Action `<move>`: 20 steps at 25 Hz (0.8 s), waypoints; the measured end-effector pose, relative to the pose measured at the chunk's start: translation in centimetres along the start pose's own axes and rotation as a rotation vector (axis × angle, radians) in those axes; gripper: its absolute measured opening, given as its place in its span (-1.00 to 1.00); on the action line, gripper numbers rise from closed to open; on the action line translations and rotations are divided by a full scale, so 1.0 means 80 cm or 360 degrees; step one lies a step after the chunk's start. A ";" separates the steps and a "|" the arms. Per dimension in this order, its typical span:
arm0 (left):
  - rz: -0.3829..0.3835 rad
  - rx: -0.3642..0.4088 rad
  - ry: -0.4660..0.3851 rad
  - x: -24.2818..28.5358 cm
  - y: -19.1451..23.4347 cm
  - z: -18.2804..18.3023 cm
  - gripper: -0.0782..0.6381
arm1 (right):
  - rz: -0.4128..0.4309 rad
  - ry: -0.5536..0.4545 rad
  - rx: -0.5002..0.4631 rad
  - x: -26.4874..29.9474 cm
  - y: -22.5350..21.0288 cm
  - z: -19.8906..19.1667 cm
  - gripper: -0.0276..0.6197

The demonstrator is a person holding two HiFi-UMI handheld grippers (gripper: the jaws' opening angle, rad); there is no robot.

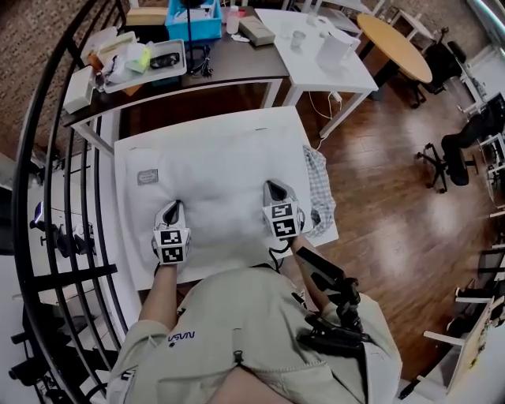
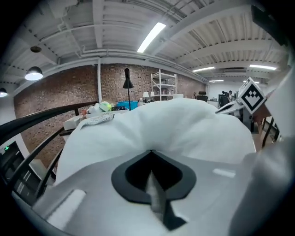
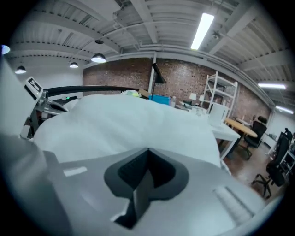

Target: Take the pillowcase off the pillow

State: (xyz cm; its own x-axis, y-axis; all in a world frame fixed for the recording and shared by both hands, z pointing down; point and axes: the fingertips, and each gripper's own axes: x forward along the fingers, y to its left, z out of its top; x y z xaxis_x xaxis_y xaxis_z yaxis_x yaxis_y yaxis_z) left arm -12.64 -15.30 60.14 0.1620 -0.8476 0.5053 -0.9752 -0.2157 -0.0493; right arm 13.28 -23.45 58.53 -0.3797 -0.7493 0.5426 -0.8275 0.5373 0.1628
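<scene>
head view: white pillow (image 1: pixel 213 170) lies flat on a white worktop (image 1: pixel 126 237) and covers most of it. the pillowcase is on it, w/ a small grey label (image 1: pixel 147 177) near its left end. left tongs (image 1: pixel 175 207) and right tongs (image 1: pixel 272 188) sit at the pillow's near edge, well apart, both pointing away from the person. containers are behind, on a dark worktop (image 1: pixel 237 67): a grey tray (image 1: pixel 180 65) w/ mixed small bits, incl. a yellow-green one, and a blue bin (image 1: pixel 193 24) whose contents are unreadable. edges: a black railing (image 1: pixel 47 181) runs close along the left. a checked cloth (image 1: pixel 319 189) hangs over the right edge. open wood floor (image 1: pixel 379 197) lies to the right.

left gripper view: tongs (image 2: pixel 150 152) closed. folds in the pillowcase (image 2: pixel 184 124) pucker into the tip and a pale strip shows between the jaws, so cloth is pinched. the pillow bulges ahead and fills the mid frame.

right gripper view: tongs (image 3: pixel 147 151) closed, tip up against the white cloth (image 3: pixel 138 124). can't tell if any is nipped. the blue bin (image 3: pixel 161 99) shows past the pillow.
</scene>
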 end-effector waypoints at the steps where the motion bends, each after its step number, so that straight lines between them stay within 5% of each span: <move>1: -0.0010 -0.0010 -0.0019 -0.002 -0.002 0.001 -0.78 | -0.0007 -0.0006 0.0002 -0.002 -0.001 0.001 -0.90; 8: -0.0057 -0.0056 -0.0178 -0.011 0.003 0.008 -0.78 | -0.0103 -0.0054 -0.0025 -0.010 -0.005 0.013 -0.90; 16: 0.0056 -0.0145 -0.0449 -0.104 -0.017 0.097 -0.77 | -0.0208 -0.0387 0.0253 -0.112 -0.033 0.064 -0.90; 20: 0.0165 -0.0148 -0.0533 -0.145 -0.057 0.126 -0.77 | -0.0117 -0.0607 0.0173 -0.159 -0.030 0.091 -0.91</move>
State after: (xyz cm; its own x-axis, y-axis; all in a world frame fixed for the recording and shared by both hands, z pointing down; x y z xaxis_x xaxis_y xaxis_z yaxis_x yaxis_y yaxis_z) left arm -8.53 -9.37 45.80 0.0866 -0.9778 0.1907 -0.9961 -0.0881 0.0009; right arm 17.11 -18.02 45.23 -0.4271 -0.8851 0.1849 -0.8894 0.4481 0.0907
